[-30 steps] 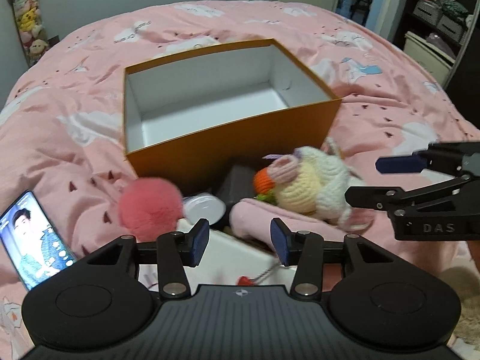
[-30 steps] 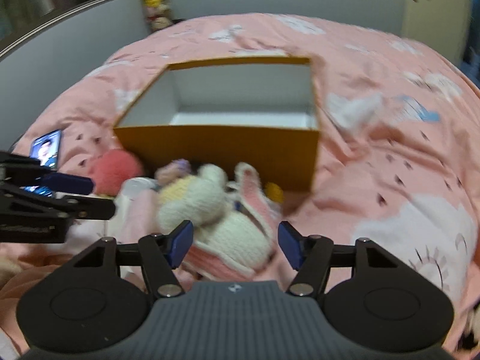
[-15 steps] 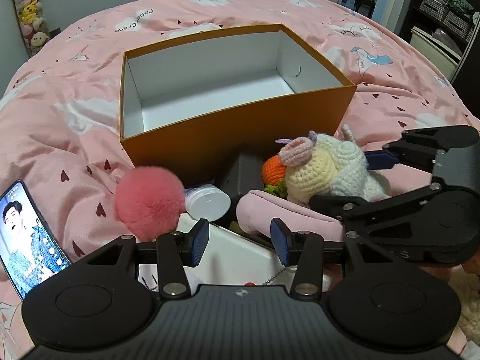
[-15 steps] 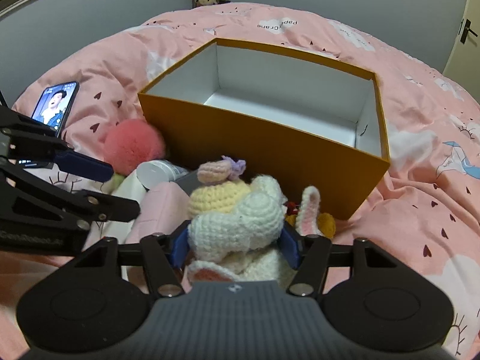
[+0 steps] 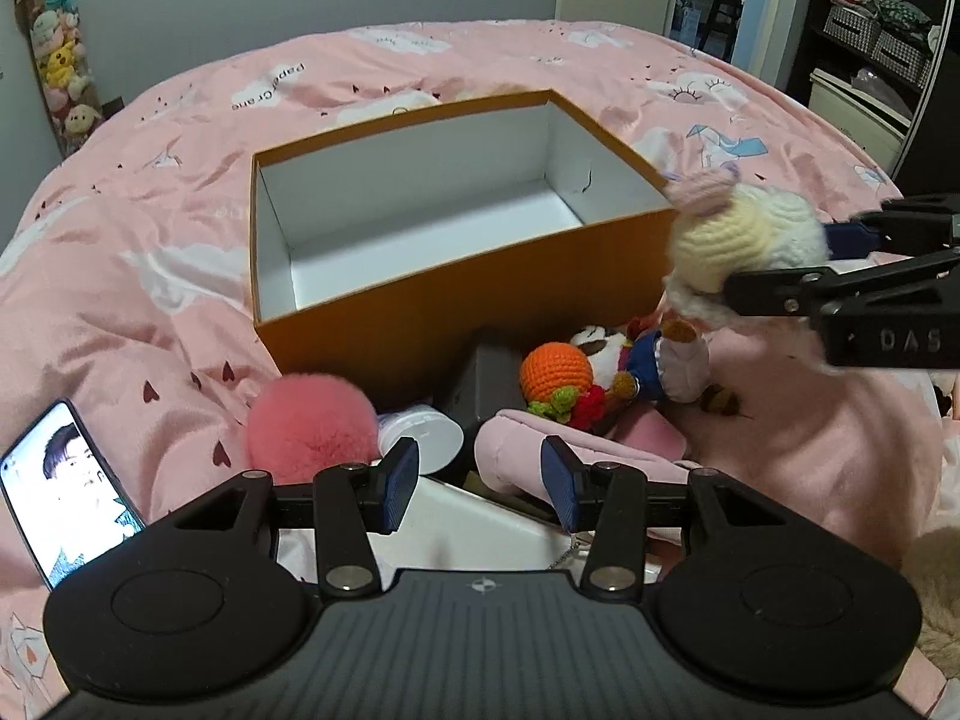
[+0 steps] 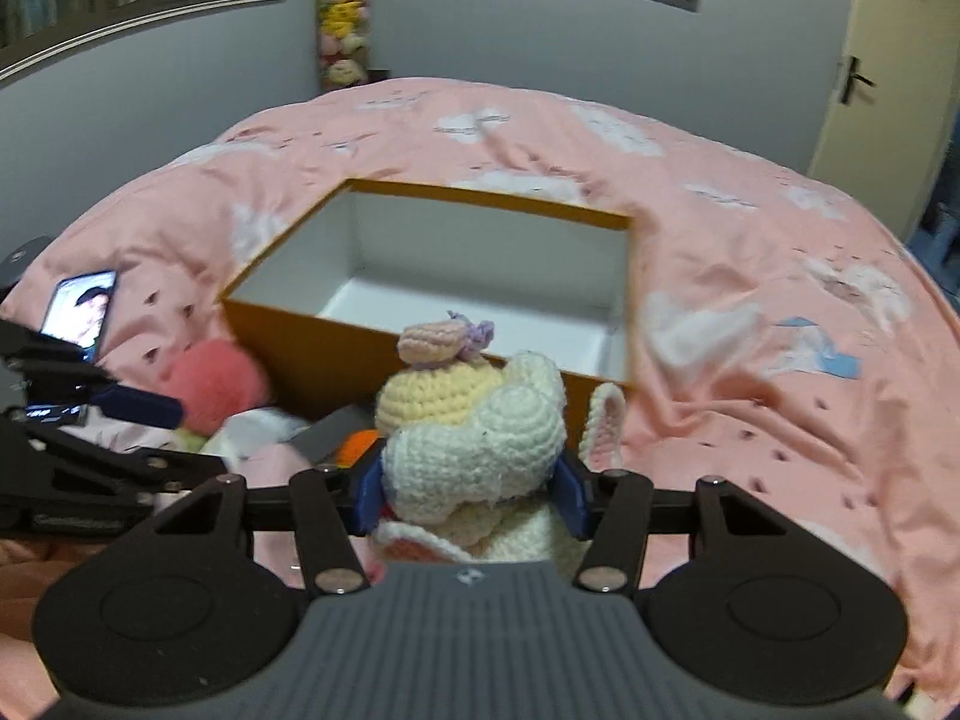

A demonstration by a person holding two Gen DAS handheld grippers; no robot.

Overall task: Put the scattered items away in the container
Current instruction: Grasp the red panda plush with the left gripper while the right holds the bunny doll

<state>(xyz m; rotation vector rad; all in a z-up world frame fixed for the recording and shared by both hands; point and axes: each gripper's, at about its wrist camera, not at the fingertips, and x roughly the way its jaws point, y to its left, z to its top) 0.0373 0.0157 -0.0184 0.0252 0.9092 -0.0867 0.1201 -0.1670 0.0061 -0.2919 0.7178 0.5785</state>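
Note:
An open orange box (image 5: 450, 294) with a white, bare inside stands on the pink bed. My right gripper (image 6: 471, 489) has its jaws closing, and both pads press on a cream crochet bunny (image 6: 480, 438), held in the air by the box's near right corner (image 5: 744, 240). My left gripper (image 5: 480, 480) is open with nothing between its fingers, low over the pile in front of the box. That pile holds a pink pompom (image 5: 309, 426), a white jar (image 5: 420, 432), a dark grey case (image 5: 480, 384), an orange crochet ball (image 5: 555, 372), a small doll in blue (image 5: 654, 360) and a pink pouch (image 5: 522, 450).
A phone (image 5: 66, 486) with a lit screen lies on the bedcover at the left. A white flat thing sits under the left gripper. Shelves and a doorway stand beyond the bed at the right; plush toys hang on the far wall.
The right gripper closed around the crochet bunny and lifted it off the pile, which uncovered the orange ball and the doll. The left gripper stayed open in place.

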